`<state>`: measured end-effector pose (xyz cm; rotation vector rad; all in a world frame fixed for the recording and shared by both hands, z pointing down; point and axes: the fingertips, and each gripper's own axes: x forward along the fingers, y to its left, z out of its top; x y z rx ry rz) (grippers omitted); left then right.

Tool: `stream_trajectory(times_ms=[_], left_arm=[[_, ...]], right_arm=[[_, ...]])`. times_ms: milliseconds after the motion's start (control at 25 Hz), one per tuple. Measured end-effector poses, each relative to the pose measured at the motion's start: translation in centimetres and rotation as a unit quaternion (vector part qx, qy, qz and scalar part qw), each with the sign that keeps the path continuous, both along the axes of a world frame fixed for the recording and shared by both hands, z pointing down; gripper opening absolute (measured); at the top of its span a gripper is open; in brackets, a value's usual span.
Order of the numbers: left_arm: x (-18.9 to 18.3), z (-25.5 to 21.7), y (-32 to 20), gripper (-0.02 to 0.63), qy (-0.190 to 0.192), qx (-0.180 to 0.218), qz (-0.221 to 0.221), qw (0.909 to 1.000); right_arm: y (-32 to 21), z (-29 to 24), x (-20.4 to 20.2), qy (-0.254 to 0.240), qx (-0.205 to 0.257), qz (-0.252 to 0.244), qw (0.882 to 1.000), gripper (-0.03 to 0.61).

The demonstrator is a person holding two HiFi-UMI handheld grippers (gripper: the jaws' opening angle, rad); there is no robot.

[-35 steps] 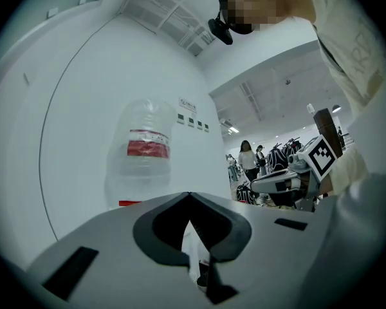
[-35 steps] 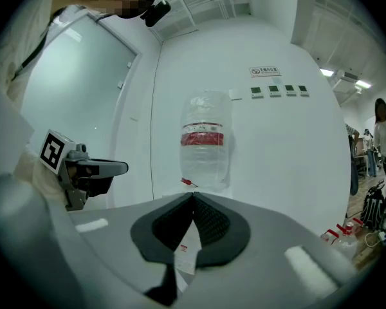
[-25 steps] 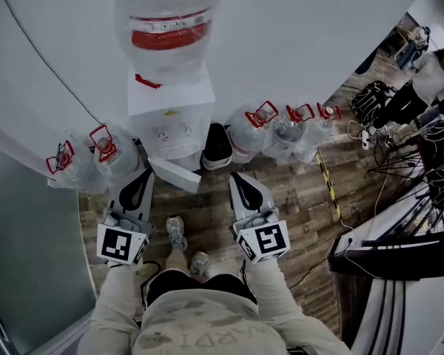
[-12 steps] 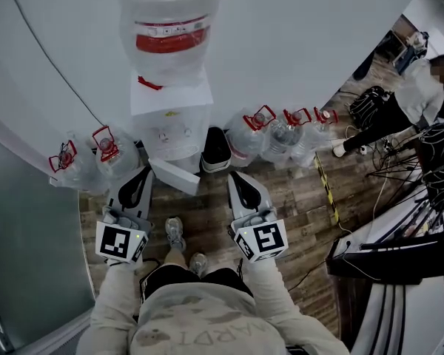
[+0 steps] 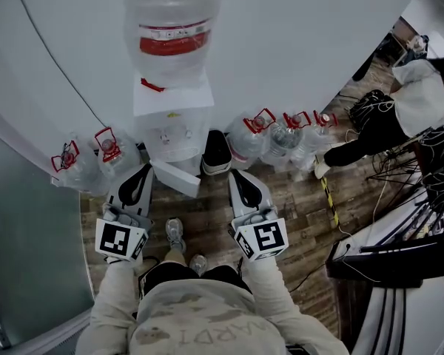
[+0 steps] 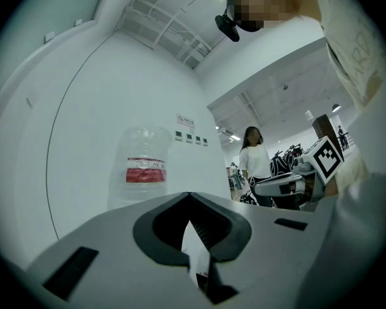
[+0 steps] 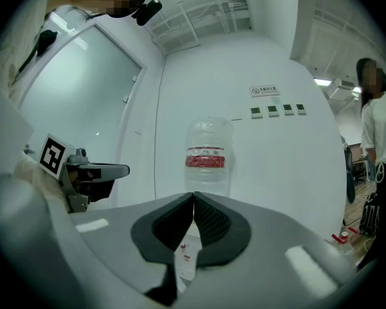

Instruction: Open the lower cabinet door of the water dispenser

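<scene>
Facing boxy dispenser [image 5: 172,113], clear, perhaps ribbed bottle [image 5: 174,9]

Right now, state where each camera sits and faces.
Head view: on the person's head, looking steeply down at the water dispenser; sleeves, shoes, left gripper, right gripper.
Left gripper view: on the left gripper, looking level past its shut jaws at the bottle; torso at right.
Right gripper view: on the right gripper, same aim; torso at left.
Shared: both gripper views catch the bottle.
</scene>
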<state>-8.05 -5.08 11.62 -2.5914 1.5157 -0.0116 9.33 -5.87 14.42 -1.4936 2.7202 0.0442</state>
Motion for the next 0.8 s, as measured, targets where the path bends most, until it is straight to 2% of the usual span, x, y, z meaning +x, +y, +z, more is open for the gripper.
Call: stream_trajectory(times_ms=[800], left_arm=[[0.40,-0.87,0.10,0.002,0.003,0.005,0.009,0.9999]], right_arm=[[0.42,-1.00,-0.45,-0.003,0.006,-0.001,1.000,0.008]])
